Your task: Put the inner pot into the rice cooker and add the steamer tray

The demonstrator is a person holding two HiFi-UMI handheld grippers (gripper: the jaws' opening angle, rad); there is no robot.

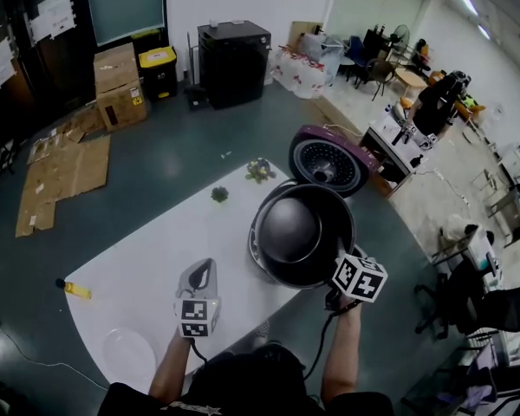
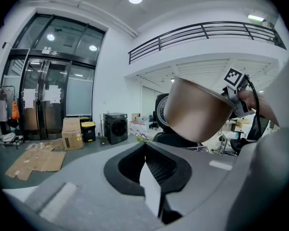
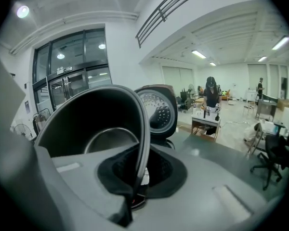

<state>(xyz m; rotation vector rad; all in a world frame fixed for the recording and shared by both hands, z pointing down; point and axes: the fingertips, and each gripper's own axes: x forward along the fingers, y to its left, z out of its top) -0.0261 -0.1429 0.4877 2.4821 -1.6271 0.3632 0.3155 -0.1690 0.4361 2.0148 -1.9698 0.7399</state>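
**A:** Nearest are the two grippers. The left gripper (image 2: 145, 148) has its jaws pressed together on nothing, above the white table (image 1: 156, 258).

**B:** And the right gripper (image 3: 138, 172)?

**A:** It is clamped on the rim of the one inner pot (image 1: 299, 230). The pot hangs tilted in the air over the one rice cooker (image 1: 328, 161), whose lid stands open. The pot is empty and hides the cooker's well.

**B:** What else is on the table?

**A:** One clear round tray (image 1: 128, 354) at the near corner, with nothing in it. Two green plants sit further off, a near plant (image 1: 219, 194) and a far plant (image 1: 260, 170). One yellow item (image 1: 78, 291) lies at the left edge.

**B:** The room?

**A:** A grey-green floor, flattened cardboard (image 1: 61, 176) and one black appliance (image 1: 234, 61) by the wall.
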